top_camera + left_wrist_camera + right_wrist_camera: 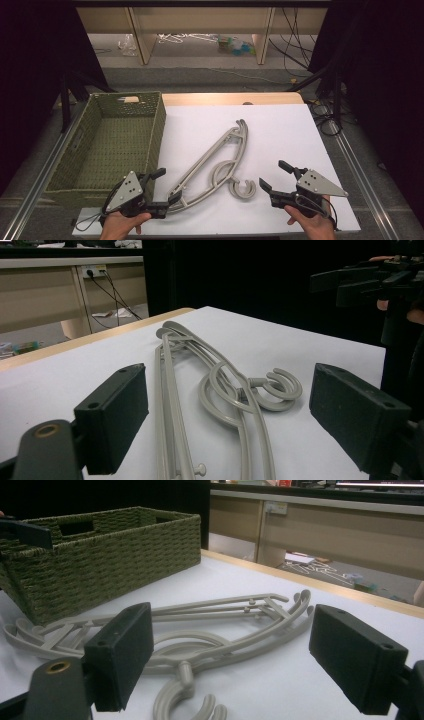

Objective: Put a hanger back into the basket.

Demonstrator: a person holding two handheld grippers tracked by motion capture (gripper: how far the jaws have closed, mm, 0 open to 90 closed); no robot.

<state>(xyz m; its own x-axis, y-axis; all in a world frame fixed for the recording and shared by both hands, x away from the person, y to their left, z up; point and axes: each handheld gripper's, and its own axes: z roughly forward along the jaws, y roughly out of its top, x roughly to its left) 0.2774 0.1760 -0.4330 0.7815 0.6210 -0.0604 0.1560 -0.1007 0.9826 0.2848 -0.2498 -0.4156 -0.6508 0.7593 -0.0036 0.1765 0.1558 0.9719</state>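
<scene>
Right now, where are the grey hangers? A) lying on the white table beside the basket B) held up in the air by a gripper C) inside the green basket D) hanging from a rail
A: the grey hangers lie flat on the white table, right of the green basket, with nothing lifting them.

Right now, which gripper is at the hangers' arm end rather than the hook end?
The left gripper: its open jaws straddle the grey hangers' arm tips by the basket. The right gripper faces the hooks.
</scene>
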